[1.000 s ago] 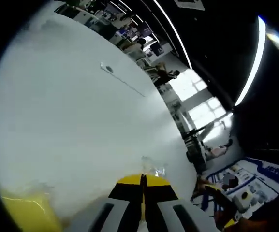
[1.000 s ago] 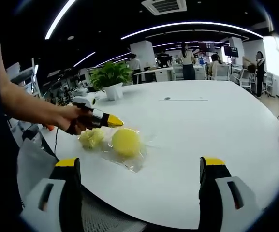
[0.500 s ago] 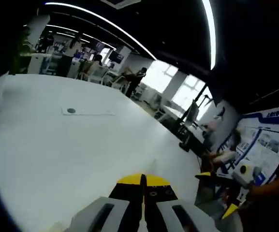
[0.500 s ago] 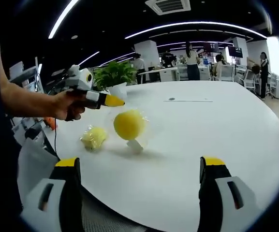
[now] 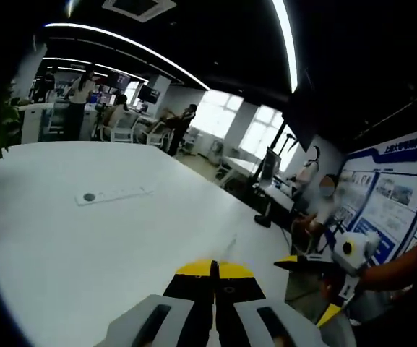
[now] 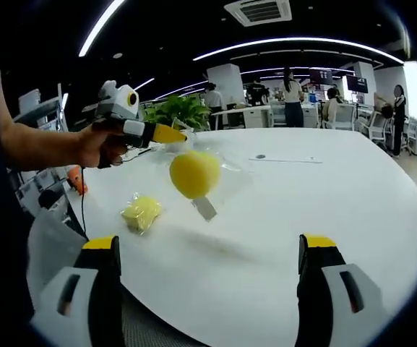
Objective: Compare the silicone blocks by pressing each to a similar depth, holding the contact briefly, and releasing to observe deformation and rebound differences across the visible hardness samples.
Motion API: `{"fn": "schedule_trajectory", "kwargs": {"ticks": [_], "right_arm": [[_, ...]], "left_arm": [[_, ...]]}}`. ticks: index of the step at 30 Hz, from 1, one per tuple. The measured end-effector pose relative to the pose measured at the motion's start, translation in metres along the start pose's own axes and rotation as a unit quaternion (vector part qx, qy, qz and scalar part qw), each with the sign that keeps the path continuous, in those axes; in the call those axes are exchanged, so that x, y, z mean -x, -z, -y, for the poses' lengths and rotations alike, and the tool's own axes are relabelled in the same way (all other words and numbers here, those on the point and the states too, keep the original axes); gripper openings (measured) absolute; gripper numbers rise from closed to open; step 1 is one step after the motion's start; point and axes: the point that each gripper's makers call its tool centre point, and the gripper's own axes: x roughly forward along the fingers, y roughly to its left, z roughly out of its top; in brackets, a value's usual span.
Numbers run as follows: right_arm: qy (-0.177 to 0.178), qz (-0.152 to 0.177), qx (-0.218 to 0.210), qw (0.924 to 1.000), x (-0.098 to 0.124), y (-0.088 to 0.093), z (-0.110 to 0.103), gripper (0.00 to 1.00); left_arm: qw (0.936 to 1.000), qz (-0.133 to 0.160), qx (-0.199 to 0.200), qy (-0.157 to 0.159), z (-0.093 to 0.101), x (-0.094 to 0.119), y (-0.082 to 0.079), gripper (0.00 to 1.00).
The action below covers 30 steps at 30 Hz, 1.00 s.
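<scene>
My left gripper (image 6: 166,134), held by a hand, is shut on the top of a clear plastic bag (image 6: 221,165). A round yellow silicone ball (image 6: 194,173) hangs in the bag above the white table (image 6: 316,202). A small lumpy yellow block (image 6: 142,212) lies on the table below and to the left of the ball. In the left gripper view my left gripper (image 5: 212,269) shows its jaws pressed together. My right gripper (image 6: 208,242) is open wide near the table's front edge, with nothing between its fingers. The right gripper (image 5: 311,264) also appears at the right of the left gripper view.
A flat white strip with a dark round spot (image 6: 277,159) (image 5: 114,194) lies farther out on the table. A potted plant (image 6: 183,112) stands at the table's far edge. People, desks and chairs fill the office behind.
My left gripper has risen from the table, lifting the bag with the yellow ball into the air. The lumpy yellow block stayed on the table. The right gripper has stayed open.
</scene>
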Motion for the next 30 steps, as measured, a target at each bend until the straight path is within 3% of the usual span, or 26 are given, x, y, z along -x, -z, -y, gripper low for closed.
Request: {"fn": "schedule_trajectory", "kwargs": {"ticks": [8,13,15,19,26,30], "right_arm": [[-0.007,0.030,0.039,0.9988,-0.004,-0.031,0.005,0.96],[-0.010,0.046,0.048,0.9977,-0.007,-0.054,0.009,0.96],[-0.013,0.052,0.050,0.9973,-0.007,-0.062,0.008,0.96],[-0.026,0.075,0.042,0.9960,-0.007,-0.081,0.004,0.96],[-0.053,0.111,0.019,0.9923,-0.008,-0.111,-0.004,0.96],[-0.061,0.117,0.032,0.9907,-0.009,-0.124,-0.006,0.96]], "left_arm": [[0.9990,0.025,-0.027,0.026,0.024,0.017,-0.055,0.00],[0.9977,0.025,-0.047,0.041,0.038,0.029,-0.080,0.00],[0.9955,0.041,-0.059,0.063,0.049,0.036,-0.095,0.00],[0.9954,0.031,-0.068,0.060,0.058,0.048,-0.111,0.00],[0.9940,0.034,-0.076,0.071,0.070,0.062,-0.121,0.00],[0.9931,0.037,-0.085,0.072,0.072,0.072,-0.130,0.00]]}}
